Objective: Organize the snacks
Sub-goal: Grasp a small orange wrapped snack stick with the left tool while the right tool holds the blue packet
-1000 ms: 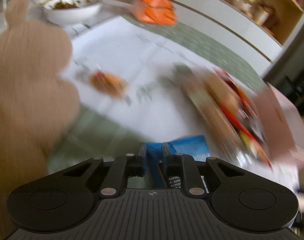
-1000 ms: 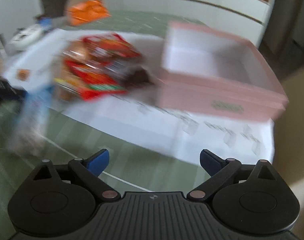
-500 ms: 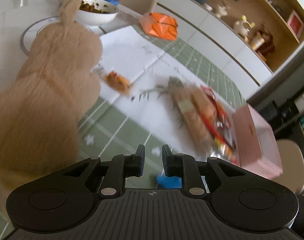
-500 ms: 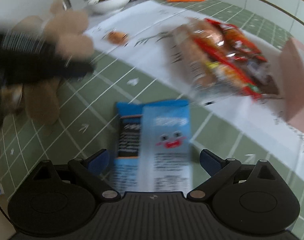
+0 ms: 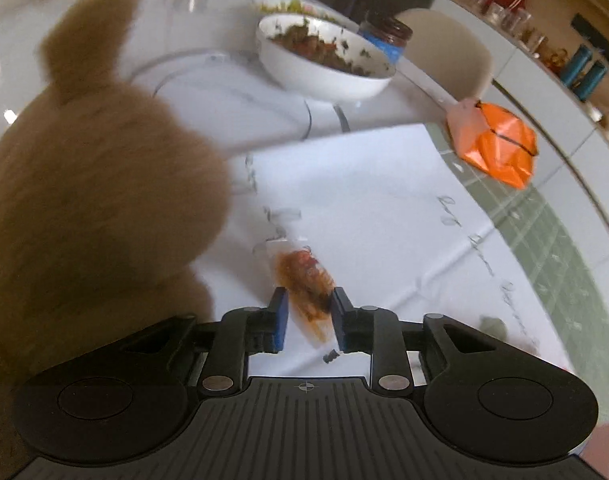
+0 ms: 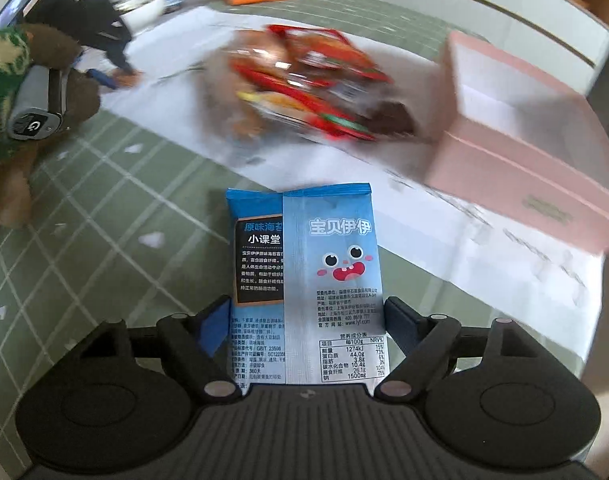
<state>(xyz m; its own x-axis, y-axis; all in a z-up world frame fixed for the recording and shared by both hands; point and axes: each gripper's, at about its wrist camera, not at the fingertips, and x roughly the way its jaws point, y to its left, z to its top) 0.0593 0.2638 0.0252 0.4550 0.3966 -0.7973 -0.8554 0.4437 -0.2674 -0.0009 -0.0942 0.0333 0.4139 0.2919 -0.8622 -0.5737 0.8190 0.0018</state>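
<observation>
Right tool [image 6: 306, 320] just closing, pads flanking blue packet [image 6: 304, 276], long axis away from camera, grip unclear.

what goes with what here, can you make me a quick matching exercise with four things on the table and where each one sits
Things:
1. blue snack packet
2. small clear snack packet
3. pink box
4. orange bag

Places:
A. on the white paper, between the left gripper fingers
B. at the far edge of the table
C. on the green mat, between the right gripper fingers
D. to the right of the red snack pile

Pairs: 1-C, 2-A, 3-D, 4-B
</observation>
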